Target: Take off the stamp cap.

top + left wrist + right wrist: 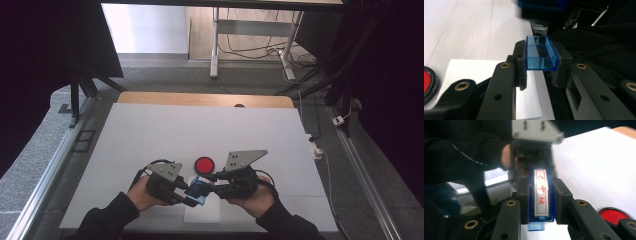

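Note:
A clear blue plastic cap (540,53) sits squeezed between the pads of my left gripper (540,63), open side up. My right gripper (541,197) is shut on a blue stamp (541,195) whose white face carries red characters in a red frame. In the high view both grippers meet near the table's front edge, left gripper (192,197) and right gripper (212,189) tip to tip, with the blue pieces (200,189) between them. A round red ink pad (204,164) in a black rim lies just beyond them.
A large white sheet (200,130) covers the wooden table (205,99). A small white paper slip (202,214) lies under the grippers at the front edge. Dark sleeves and hands come in from the bottom. Metal rails run along both table sides.

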### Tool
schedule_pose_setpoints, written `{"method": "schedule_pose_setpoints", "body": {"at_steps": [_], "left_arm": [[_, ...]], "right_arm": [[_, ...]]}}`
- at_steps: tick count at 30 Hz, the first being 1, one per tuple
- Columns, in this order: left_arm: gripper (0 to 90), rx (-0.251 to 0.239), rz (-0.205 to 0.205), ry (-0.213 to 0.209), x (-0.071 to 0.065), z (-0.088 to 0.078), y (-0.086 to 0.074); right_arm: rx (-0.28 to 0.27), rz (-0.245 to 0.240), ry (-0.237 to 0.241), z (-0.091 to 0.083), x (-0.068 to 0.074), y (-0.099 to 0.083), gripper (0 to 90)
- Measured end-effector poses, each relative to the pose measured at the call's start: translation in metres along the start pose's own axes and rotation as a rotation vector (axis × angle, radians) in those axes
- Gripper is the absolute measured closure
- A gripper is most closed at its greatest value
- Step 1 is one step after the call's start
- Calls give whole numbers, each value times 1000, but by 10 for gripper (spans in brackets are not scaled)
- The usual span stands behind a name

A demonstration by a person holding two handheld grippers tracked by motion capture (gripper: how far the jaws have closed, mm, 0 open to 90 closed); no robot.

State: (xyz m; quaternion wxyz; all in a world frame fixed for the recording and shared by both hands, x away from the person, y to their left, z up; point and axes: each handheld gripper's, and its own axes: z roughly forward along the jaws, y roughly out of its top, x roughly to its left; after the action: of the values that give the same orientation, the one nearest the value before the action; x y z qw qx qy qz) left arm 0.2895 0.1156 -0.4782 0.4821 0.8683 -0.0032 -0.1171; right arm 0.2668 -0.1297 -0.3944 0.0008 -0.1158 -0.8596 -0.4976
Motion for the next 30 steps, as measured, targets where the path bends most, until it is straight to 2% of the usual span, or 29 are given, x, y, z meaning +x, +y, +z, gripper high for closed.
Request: {"method": "schedule_pose_setpoints", "body": {"at_steps": [1,3,5,12,30], "left_arm": [[687,7,7,4,0,0,1],[686,-4,7,7,0,1,2],[686,-8,6,11,-1,0,2],[685,-4,3,43,-2,-2,1],[683,2,-43,185,-16,-19,-3]], "right_arm": [[10,-22,-19,-1,2,1,710],[-7,-9,-1,-2,2,1,710],[9,-14,-11,0,3,0,710],[7,-7,-8,0,1,-2,710],[-14,-1,-50,-5,-4,-4,709]]}}
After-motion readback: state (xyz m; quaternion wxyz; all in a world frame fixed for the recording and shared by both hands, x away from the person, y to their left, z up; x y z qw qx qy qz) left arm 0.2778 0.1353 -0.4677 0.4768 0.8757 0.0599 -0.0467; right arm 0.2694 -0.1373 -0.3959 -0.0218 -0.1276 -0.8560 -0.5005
